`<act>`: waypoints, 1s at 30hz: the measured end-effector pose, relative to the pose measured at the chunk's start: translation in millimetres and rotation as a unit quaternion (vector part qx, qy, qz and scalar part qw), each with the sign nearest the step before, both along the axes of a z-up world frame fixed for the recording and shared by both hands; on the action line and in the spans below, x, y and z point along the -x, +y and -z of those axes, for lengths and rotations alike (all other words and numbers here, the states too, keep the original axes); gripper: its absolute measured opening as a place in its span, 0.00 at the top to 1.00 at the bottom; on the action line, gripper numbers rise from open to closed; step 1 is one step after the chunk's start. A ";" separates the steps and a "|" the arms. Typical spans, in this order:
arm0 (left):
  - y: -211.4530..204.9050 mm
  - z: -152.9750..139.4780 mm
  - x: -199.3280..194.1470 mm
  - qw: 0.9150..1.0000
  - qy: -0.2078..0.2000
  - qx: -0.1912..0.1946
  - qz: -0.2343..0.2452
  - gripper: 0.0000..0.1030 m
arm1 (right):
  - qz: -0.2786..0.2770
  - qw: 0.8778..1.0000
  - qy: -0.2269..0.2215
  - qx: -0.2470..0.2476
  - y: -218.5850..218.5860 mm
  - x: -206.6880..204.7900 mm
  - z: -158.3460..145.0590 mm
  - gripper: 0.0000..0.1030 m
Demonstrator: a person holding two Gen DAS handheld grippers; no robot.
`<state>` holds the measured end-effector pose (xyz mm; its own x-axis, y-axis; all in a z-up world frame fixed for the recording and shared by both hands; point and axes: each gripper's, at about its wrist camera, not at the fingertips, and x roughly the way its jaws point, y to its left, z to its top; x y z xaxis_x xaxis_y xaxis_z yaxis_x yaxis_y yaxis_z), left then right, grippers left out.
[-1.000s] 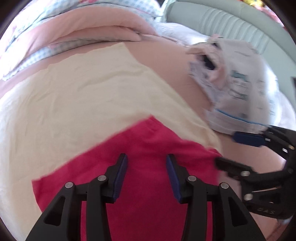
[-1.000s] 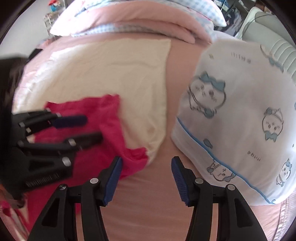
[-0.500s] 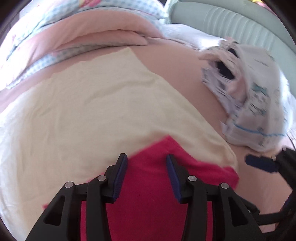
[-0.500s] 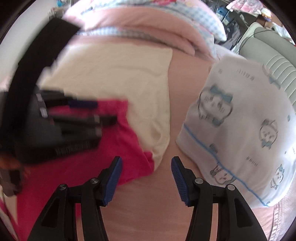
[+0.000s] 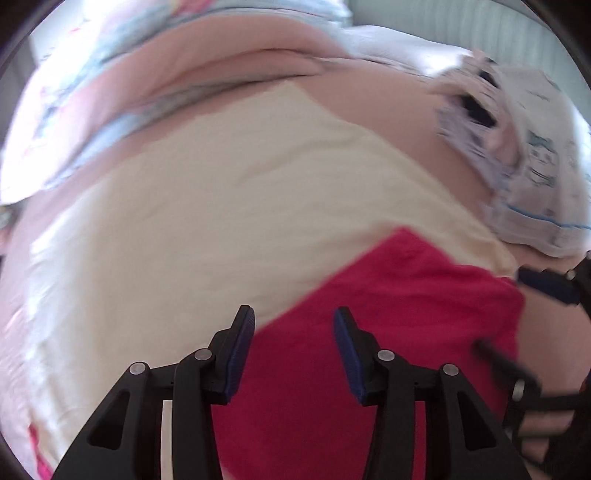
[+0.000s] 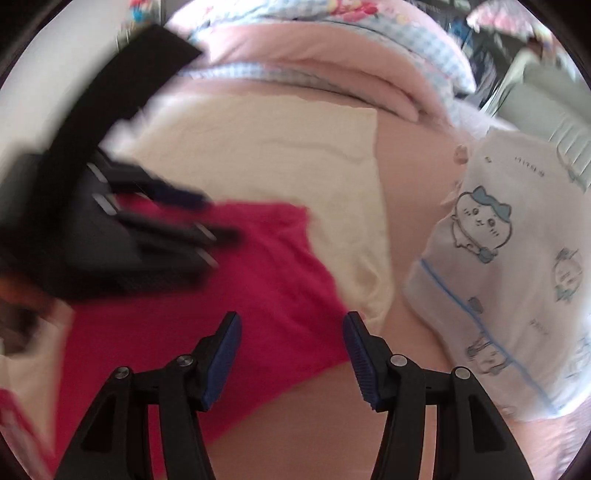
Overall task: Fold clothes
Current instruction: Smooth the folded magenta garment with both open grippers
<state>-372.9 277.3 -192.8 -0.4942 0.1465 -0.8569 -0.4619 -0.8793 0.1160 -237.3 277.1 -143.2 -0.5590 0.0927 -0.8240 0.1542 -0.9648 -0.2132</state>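
A red garment (image 5: 388, 314) (image 6: 273, 280) lies spread over a cream cloth (image 5: 221, 221) (image 6: 266, 147) on a pink bed. My left gripper (image 5: 293, 321) hovers open above the red garment's near part, with nothing between its pads. It shows blurred at the left of the right wrist view as the left gripper (image 6: 221, 218), over the garment's left side. My right gripper (image 6: 291, 325) stands open above the garment's right edge, empty; in the left wrist view the right gripper (image 5: 498, 310) reaches in from the right edge.
A white garment printed with blue-bowed cartoon figures (image 6: 517, 258) (image 5: 535, 177) lies bunched to the right. A folded pink and blue-checked quilt (image 6: 332, 55) (image 5: 221, 74) runs along the back. Bare pink sheet (image 6: 369, 424) shows at the front, and a pale ribbed headboard (image 5: 480, 26) at the far right.
Both grippers have shifted over the red garment, still open. In the right wrist view the left gripper moved up and rightward, and the red garment now lies under the right gripper's jaws.
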 end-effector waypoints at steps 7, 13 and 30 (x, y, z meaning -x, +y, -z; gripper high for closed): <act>-63.6 -8.9 -78.8 0.997 -0.035 -0.069 0.008 0.59 | -0.005 0.999 0.036 0.018 0.7 -17.4 -13.5 0.46; -51.7 7.0 -98.9 0.999 -0.028 0.001 0.037 0.53 | -0.031 0.998 -0.017 0.060 -17.8 -18.3 1.4 0.46; -113.4 -6.0 9.3 0.997 -0.012 -0.034 -0.062 0.46 | 0.016 0.998 -0.032 0.047 -13.1 65.7 4.9 0.46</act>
<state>-382.2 163.9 -186.7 -0.4911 0.1432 -0.8592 -0.3507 -0.9354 0.0445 -303.0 264.0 -148.1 -0.5026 0.0299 -0.8640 0.1343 -0.9846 -0.1122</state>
